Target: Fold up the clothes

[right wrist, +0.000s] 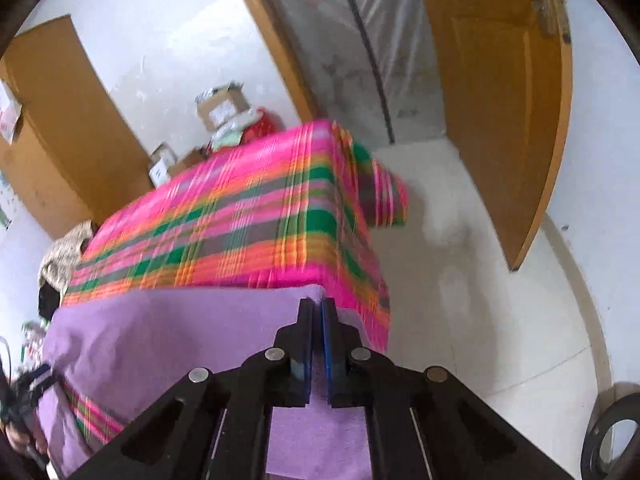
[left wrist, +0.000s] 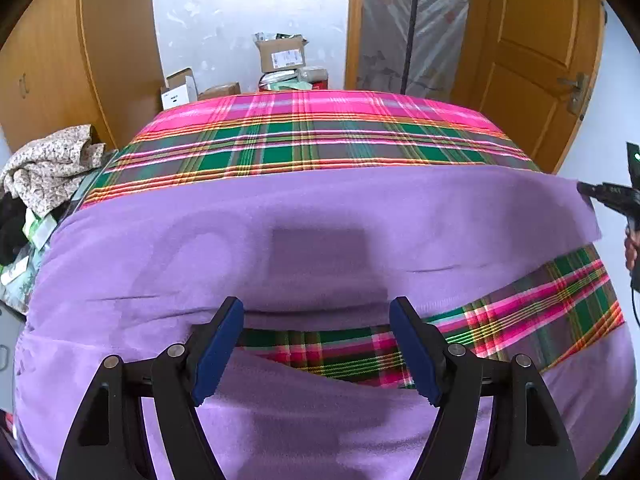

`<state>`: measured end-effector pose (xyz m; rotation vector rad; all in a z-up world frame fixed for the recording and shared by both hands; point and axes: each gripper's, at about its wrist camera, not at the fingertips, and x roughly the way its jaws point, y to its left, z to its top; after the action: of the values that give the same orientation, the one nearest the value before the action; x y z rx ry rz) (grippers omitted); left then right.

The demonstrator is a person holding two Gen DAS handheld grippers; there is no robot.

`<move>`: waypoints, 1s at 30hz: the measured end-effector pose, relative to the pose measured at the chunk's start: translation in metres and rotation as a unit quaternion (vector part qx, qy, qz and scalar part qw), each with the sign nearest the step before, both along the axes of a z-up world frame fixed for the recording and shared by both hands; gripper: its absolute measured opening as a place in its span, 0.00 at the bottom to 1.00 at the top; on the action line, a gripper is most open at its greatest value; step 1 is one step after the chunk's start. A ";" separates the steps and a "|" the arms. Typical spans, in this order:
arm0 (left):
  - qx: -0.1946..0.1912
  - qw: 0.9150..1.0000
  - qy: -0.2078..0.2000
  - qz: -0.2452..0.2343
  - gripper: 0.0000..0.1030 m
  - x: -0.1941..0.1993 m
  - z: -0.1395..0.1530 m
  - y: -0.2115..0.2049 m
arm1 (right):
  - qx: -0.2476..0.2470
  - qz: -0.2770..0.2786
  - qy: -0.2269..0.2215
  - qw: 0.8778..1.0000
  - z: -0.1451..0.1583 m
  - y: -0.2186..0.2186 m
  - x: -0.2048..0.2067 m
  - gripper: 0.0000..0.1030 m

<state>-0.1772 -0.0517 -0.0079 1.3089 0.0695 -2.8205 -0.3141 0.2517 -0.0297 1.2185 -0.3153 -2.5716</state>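
Bed point(left wrist: 320, 120) draped in a pink, green and orange plaid cloth, standing in a room with white walls, pale floor tiles and wooden cupboards at the left. An open wooden door point(left wrist: 532, 40) hangs at the right beyond the bed's far right corner, beside a doorway covered by clear plastic sheeting. One lilac fleece garment point(left wrist: 280, 216) lies spread flat across the near half of the bed, reaching from the left edge to the right edge; a strip of plaid shows through between two of its layers near the front edge. The far half of the bed is bare plaid. One crumpled floral cloth point(left wrist: 48, 164) is heaped off the bed's left edge. About four cardboard boxes point(left wrist: 280, 54) are stacked against the far wall. Open floor runs along the bed's right side to the door.

Left tongs point(left wrist: 316, 344): jaws spread wide above the garment's near fold, nothing between them. Right tongs point(right wrist: 317, 304): jaws pressed together on the garment's far right corner at the bed's right edge, lilac fabric pinched between the blue pads.
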 end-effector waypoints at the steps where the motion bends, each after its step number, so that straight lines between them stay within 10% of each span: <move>1: 0.000 1.000 0.001 0.001 0.75 0.001 0.001 0.000 | 0.007 -0.001 0.000 1.000 0.001 -0.001 -0.006 0.04; 10: -0.002 0.999 0.006 0.032 0.75 0.016 0.006 -0.021 | 0.030 -0.035 -0.059 0.997 -0.031 0.003 -0.026 0.07; 16: 0.006 0.999 0.008 0.035 0.75 0.019 0.005 -0.026 | -0.143 -0.090 -0.064 0.984 -0.031 0.056 0.024 0.42; 22: 0.011 1.000 0.015 0.013 0.75 0.022 0.006 -0.012 | -0.280 -0.111 -0.160 0.940 -0.078 0.065 0.067 0.43; 28: 0.012 1.000 0.013 0.017 0.75 0.027 0.006 -0.012 | -0.339 -0.112 -0.142 0.923 -0.085 0.052 0.061 0.41; 30: 0.012 1.000 0.015 0.025 0.75 0.031 0.007 -0.016 | -0.334 -0.126 -0.133 0.925 -0.083 0.052 0.055 0.19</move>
<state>-0.1465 -0.0680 -0.0005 1.2516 0.1353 -2.8063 -0.2588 0.3040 -0.1127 1.2920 -1.3541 -2.1575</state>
